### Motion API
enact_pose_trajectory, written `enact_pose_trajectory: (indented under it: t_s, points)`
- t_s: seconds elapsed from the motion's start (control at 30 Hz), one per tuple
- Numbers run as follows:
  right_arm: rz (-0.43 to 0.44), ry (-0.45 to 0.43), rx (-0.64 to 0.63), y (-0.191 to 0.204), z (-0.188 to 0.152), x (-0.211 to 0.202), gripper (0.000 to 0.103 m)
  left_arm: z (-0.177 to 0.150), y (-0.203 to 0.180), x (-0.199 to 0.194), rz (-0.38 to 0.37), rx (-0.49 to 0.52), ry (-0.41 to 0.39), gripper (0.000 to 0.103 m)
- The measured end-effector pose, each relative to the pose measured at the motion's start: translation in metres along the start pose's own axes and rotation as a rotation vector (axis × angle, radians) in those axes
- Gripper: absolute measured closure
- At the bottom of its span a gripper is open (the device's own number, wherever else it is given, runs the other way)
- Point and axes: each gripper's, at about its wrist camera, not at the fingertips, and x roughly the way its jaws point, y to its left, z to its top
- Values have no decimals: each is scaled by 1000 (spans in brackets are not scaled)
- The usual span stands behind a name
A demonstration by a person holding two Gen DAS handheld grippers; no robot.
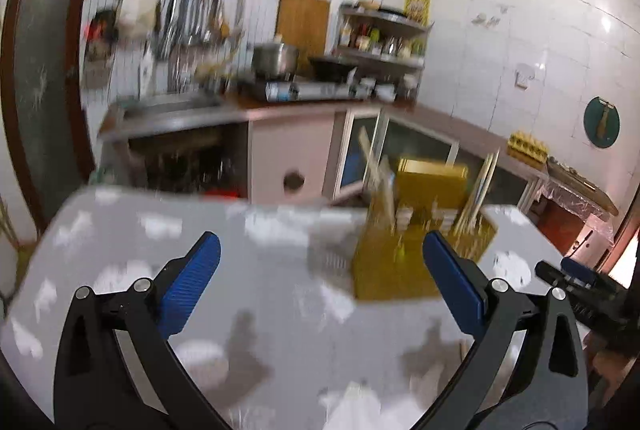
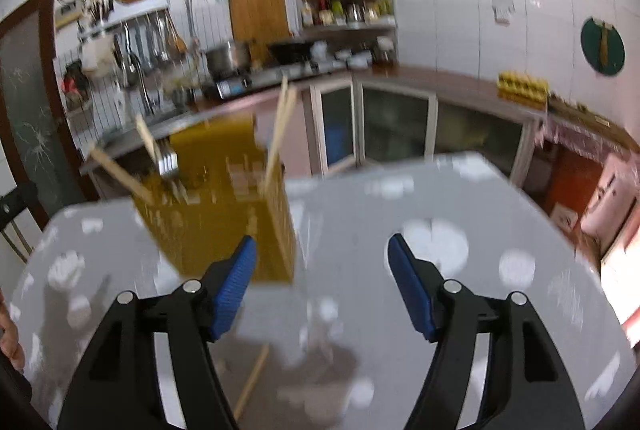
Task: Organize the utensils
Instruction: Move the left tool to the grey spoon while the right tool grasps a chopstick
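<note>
A yellow utensil holder [image 1: 416,242] stands on the grey patterned table [image 1: 260,310], with wooden chopsticks [image 1: 480,189] and a metal utensil sticking up out of it. It also shows in the right wrist view [image 2: 224,213], with chopsticks [image 2: 282,129] and a fork-like utensil [image 2: 166,159] in it. A loose wooden chopstick [image 2: 252,382] lies on the table between the right gripper's arms. My left gripper [image 1: 320,258] is open and empty, just left of the holder. My right gripper [image 2: 322,258] is open and empty, just right of the holder. Both views are blurred.
The right gripper's tip [image 1: 572,276] shows at the right edge of the left wrist view. Behind the table runs a kitchen counter [image 2: 420,77] with a stove [image 1: 304,89], a pot [image 1: 274,57], a sink [image 1: 168,105] and shelves. The table's far edge [image 2: 380,165] lies close behind the holder.
</note>
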Motion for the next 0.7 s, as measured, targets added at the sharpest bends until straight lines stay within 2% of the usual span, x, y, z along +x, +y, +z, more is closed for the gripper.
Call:
enact_pose_trajectory:
  t_s: [0.07, 0.2, 0.37, 0.5, 0.57, 0.7]
  points:
    - [-16, 46, 0, 4, -20, 10, 35, -19, 6, 2, 18, -9, 41, 5]
    - [-39, 129, -4, 15, -43, 30, 36, -55, 7, 10, 78, 55, 107, 5]
    - [-60, 201, -18, 30, -59, 49, 36, -82, 14, 27, 57, 57, 203, 5]
    - [-69, 249, -24, 43, -65, 61, 38, -94, 18, 45, 68, 55, 270, 5]
    - [-65, 282, -14, 46, -66, 67, 55, -100, 18, 51, 79, 57, 294, 5]
    - [-71, 304, -13, 53, -64, 71, 67, -106, 15, 55, 85, 62, 310, 5]
